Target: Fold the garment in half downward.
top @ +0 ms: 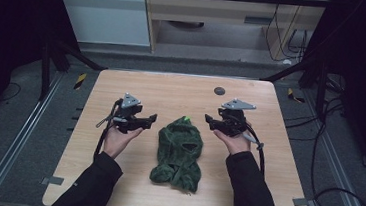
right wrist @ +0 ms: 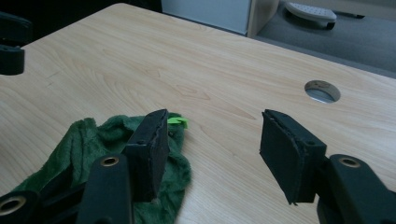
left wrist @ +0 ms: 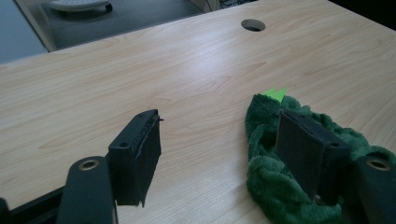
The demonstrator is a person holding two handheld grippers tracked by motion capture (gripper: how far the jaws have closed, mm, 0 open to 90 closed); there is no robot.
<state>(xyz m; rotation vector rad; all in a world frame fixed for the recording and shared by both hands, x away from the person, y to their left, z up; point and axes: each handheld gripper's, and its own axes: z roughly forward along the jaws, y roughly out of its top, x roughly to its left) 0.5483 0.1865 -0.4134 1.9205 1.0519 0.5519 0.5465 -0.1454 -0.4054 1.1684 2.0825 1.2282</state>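
A dark green fleece cloth (top: 178,152) lies crumpled in the middle of the wooden table (top: 172,89), with a small bright green tag (top: 187,118) at its far end. My left gripper (top: 147,120) hovers just left of the cloth, jaws open and empty. In the left gripper view the cloth (left wrist: 275,182) sits under and behind the right jaw, the tag (left wrist: 276,94) beyond it. My right gripper (top: 211,121) is held just right of the cloth's far end, open and empty. In the right gripper view the cloth (right wrist: 88,140) lies behind the left jaw.
A round cable hole (top: 219,90) is in the table near its far edge, also seen as the hole (right wrist: 322,91) ahead of the right gripper. Cables trail from both grippers toward the person's sleeves. Dark floor and metal frame rails surround the table.
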